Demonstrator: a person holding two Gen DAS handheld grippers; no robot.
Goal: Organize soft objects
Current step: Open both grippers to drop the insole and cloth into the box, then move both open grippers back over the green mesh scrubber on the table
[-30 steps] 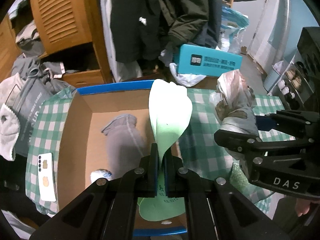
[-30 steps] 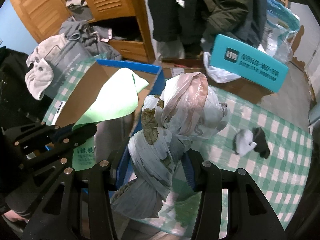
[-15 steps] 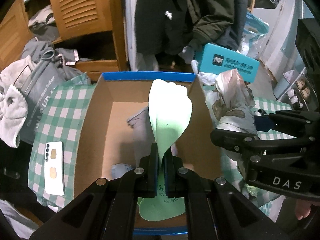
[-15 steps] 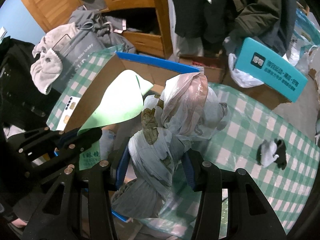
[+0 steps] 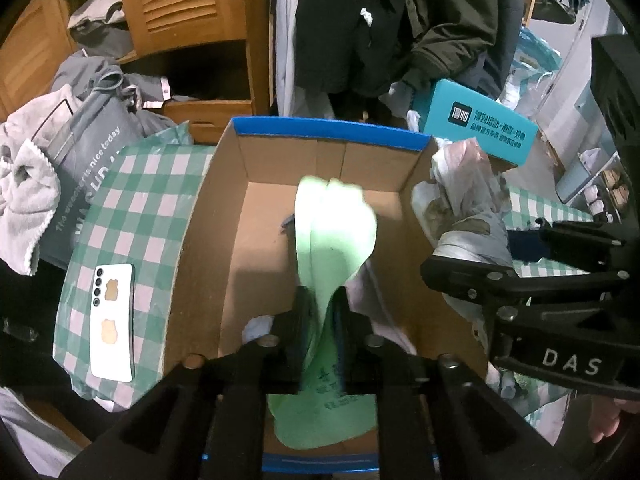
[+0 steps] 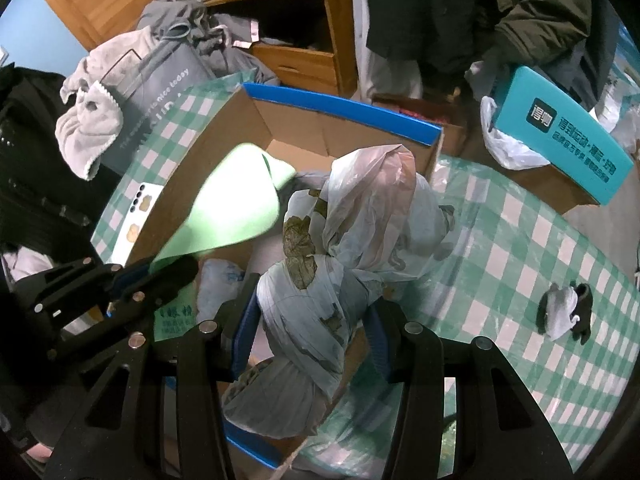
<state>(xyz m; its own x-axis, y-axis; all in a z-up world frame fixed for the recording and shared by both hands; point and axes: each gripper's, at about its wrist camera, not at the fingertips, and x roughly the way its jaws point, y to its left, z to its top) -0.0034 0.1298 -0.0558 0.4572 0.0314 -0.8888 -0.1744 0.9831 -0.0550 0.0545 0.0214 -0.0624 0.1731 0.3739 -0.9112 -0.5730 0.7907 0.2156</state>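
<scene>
My left gripper [image 5: 323, 312] is shut on a light green plastic bag [image 5: 334, 236] and holds it over the open cardboard box [image 5: 208, 216] with a blue rim. Grey cloth [image 5: 372, 292] and a pale bundle [image 5: 258, 326] lie in the box under the bag. My right gripper [image 6: 310, 334] is shut on a knotted plastic bag bundle [image 6: 360, 232] with brown patches, held at the box's right wall. That bundle [image 5: 464, 208] and the right gripper [image 5: 520, 280] also show in the left wrist view. The green bag [image 6: 236, 208] also shows in the right wrist view.
A green checked cloth [image 6: 520, 248] covers the table. A white phone [image 5: 112, 320] lies left of the box. A small grey and black sock [image 6: 566, 314] lies on the table's right. A teal box [image 5: 480, 128], grey clothes [image 5: 84, 136] and a wooden cabinet [image 5: 180, 8] stand behind.
Both grippers have moved left over the box with their bags. The green bag's top has drooped and folded forward.
</scene>
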